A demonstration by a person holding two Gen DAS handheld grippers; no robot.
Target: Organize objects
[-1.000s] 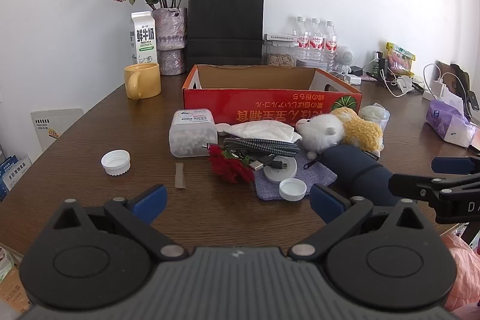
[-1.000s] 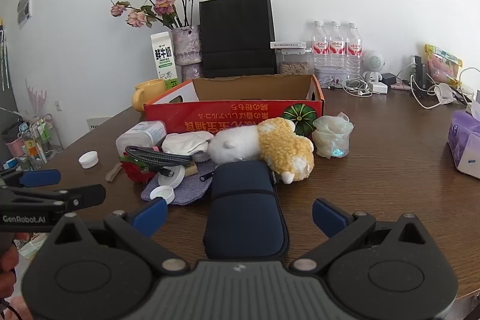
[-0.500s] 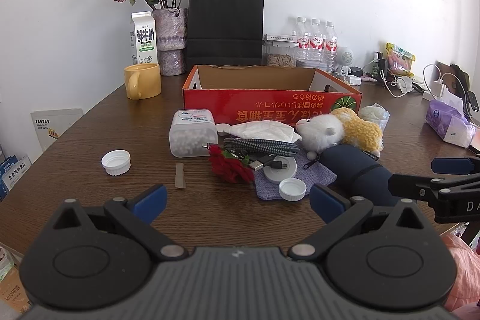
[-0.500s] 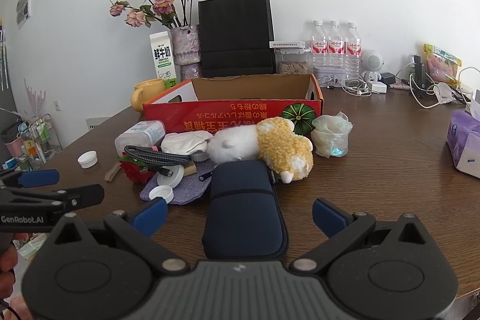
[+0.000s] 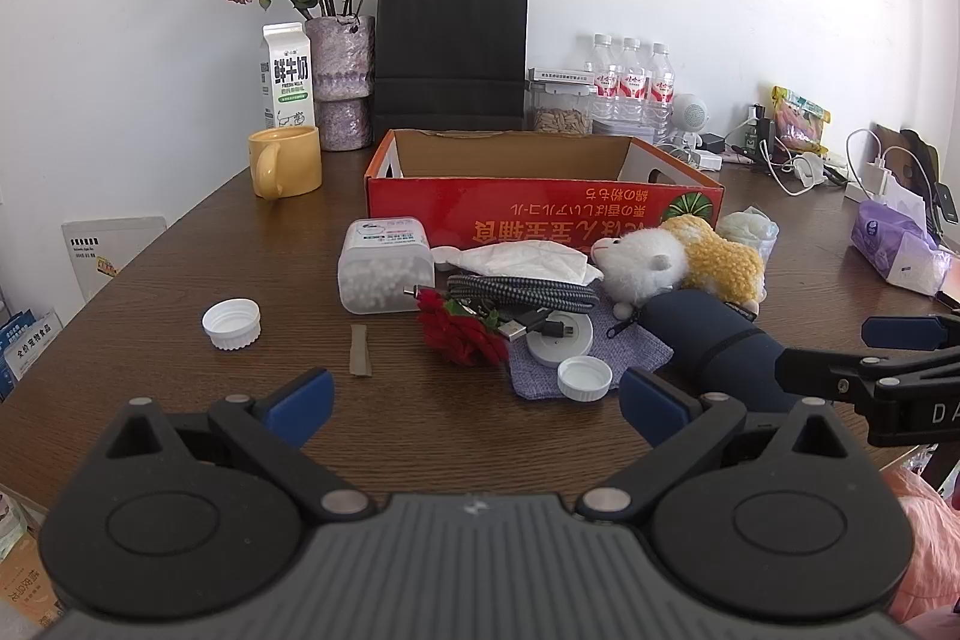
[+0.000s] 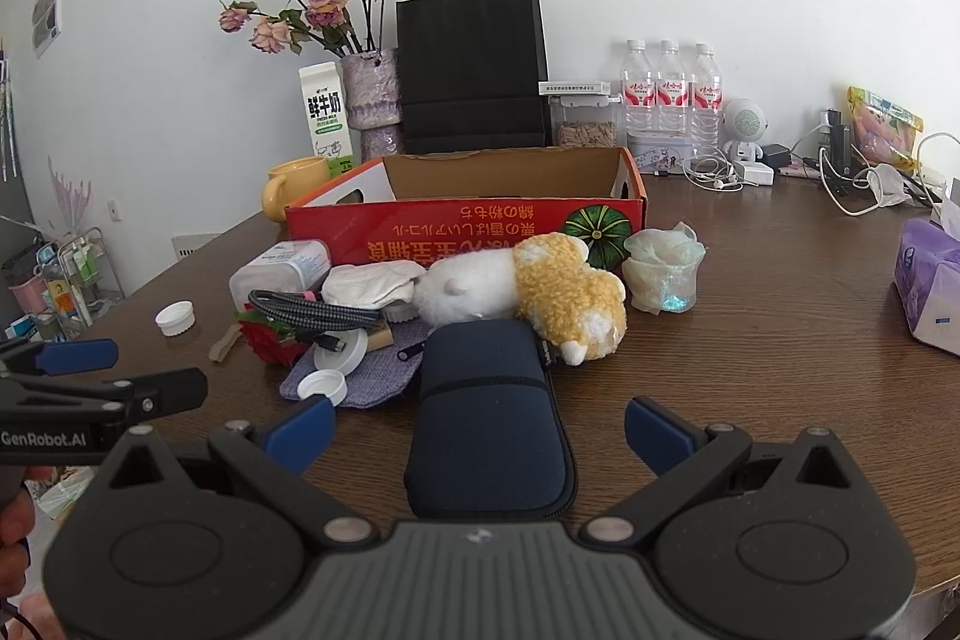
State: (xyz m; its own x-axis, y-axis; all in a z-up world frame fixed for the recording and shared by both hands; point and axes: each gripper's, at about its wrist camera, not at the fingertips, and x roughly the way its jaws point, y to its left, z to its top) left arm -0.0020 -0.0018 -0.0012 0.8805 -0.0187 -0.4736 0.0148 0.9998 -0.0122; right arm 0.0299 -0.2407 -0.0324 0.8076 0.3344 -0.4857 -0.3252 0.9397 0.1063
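left gripper [image 5: 474,403]: hovering over near table edge, fingers spread wide, gripping nothing | right gripper [image 6: 477,427]: fingers apart, straddling the near end of navy zip pouch [image 6: 489,418] without clamping | pouch: lying on brown table [image 6: 780,358], far end touching plush toy [image 6: 528,289] | red cardboard box [image 6: 468,229]: sitting just behind the clutter.

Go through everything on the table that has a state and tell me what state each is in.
Left gripper: open, holding nothing.
Right gripper: open, navy pouch between the jaws.
Red cardboard box: open-topped, upright.
Navy pouch: zipped, lying flat.
Plush toy: on its side.
Yellow mug: upright.
Milk carton: closed, upright.
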